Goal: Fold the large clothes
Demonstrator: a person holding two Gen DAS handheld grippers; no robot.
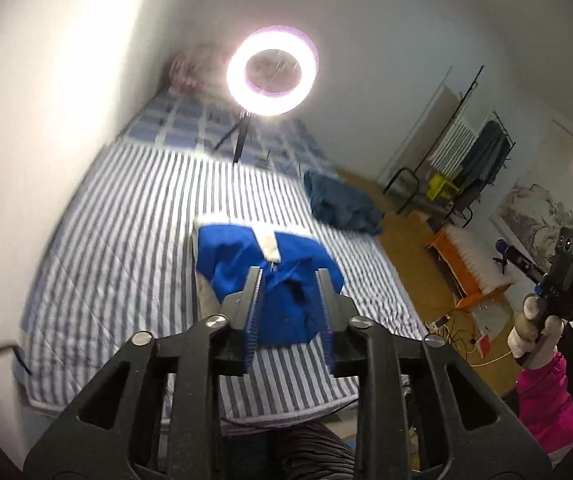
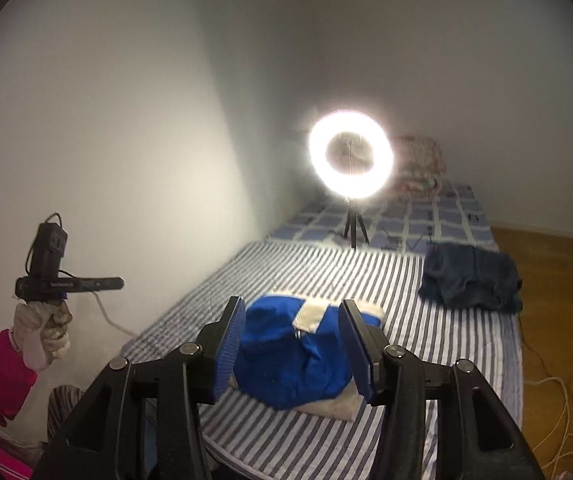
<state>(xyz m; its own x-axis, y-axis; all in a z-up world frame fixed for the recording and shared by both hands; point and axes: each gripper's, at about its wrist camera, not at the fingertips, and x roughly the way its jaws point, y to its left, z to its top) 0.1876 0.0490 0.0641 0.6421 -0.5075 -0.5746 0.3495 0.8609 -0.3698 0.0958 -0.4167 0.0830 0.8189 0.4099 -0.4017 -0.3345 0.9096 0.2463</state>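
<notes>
We saw the blue garment (image 2: 298, 360) lying in a folded bundle on the striped bed (image 2: 426, 320), with its pale lining showing at the top edge and under the near side. Both tools were up in the air above it and touched nothing. The left tool (image 1: 290, 304) had its jaws partly apart with only air between them, and the right tool (image 2: 292, 350) stood a little wider, also empty.

In our judgement the fold could still go wrong. The bundle looked lumpy and not flat, so the top layers might slide or spring open if nobody pressed them. A tool coming down again carelessly could catch a loose flap and pull the fold apart.

Around the bundle, in the right wrist view, a dark blue folded pile (image 2: 470, 276) lay at about 2 o'clock from it, well apart, near the edge of the bed. The ring light (image 2: 350, 156) on its small tripod stood on the bed at about 12 o'clock, far behind, and its glare washed out that part of the view. A checked blanket (image 2: 438, 216) covered the far end. Nothing stood between the tools and the garment
</notes>
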